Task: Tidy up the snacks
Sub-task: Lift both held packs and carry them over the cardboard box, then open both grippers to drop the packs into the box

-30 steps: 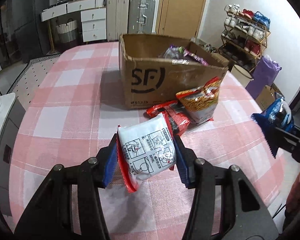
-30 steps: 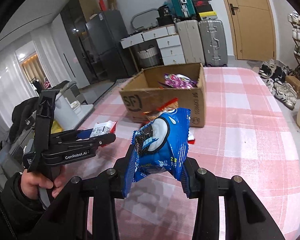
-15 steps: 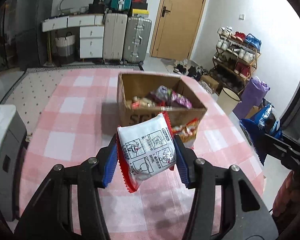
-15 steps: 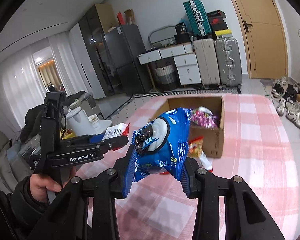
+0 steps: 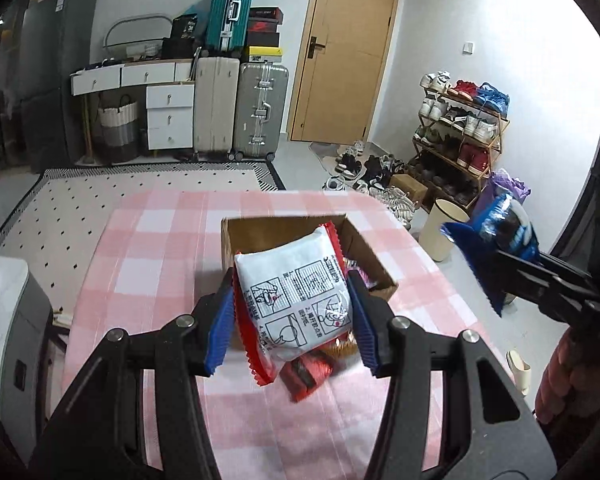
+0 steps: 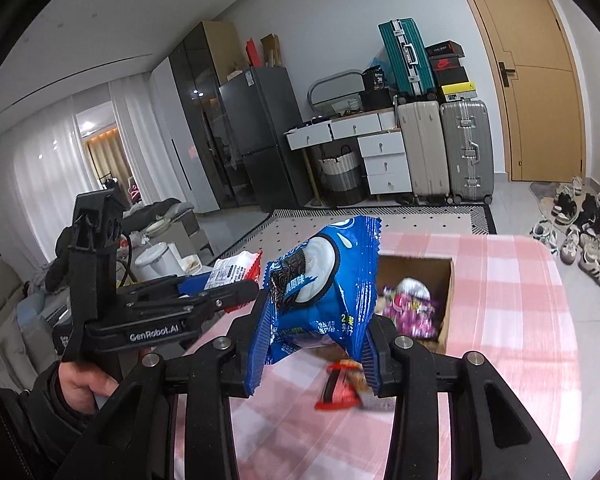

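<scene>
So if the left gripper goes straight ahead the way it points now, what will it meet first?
Probably the open cardboard box: it lies directly beyond the white and red snack packet held in the left gripper. The gripper seems raised above the table, so it might pass over the box; depth is unclear.

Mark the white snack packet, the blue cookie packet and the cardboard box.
white snack packet (image 5: 296, 296), left wrist view, on its printed white face.
blue cookie packet (image 6: 320, 300), right wrist view, on its front below the cookie picture.
cardboard box (image 5: 268, 234), left wrist view, on its inner far wall.
</scene>
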Demonstrator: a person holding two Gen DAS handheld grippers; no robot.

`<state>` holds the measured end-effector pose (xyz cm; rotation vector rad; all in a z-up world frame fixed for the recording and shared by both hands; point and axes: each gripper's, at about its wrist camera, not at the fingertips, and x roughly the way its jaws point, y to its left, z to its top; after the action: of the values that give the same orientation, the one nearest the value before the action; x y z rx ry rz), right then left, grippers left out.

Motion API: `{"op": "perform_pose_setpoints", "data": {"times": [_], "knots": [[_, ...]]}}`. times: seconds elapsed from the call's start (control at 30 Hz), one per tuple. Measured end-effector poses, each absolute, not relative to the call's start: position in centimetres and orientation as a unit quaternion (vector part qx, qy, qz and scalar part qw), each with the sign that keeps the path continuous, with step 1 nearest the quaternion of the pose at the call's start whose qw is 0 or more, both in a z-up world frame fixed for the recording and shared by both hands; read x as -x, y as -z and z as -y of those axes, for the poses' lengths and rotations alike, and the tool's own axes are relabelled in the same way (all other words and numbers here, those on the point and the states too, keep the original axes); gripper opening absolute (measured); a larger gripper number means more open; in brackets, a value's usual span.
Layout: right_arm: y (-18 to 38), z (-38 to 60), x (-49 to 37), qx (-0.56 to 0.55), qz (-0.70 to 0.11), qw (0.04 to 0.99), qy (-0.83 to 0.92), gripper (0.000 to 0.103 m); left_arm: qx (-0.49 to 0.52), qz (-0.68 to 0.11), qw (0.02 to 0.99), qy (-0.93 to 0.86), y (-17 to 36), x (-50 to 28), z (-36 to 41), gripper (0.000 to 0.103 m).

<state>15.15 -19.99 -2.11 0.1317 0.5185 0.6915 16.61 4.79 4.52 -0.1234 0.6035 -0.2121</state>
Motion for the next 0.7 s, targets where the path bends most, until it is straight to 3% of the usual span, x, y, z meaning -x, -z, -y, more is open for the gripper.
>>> {"op": "perform_pose_setpoints", "data": {"times": [0.43,0.7], "knots": [[-0.4,18.6,-23.3,-0.045,-0.247,0.909,-0.333,0.039,0.062,-0.303,0.943,0.122,-7.3,-25.8,-2.9,0.049],[0.4,19.0,-28.8,-0.041,-0.268,0.909,-0.318,0.039,0.061,-0.328,0.934,0.129,-5.9,-33.3,-1.1,0.049]]}}
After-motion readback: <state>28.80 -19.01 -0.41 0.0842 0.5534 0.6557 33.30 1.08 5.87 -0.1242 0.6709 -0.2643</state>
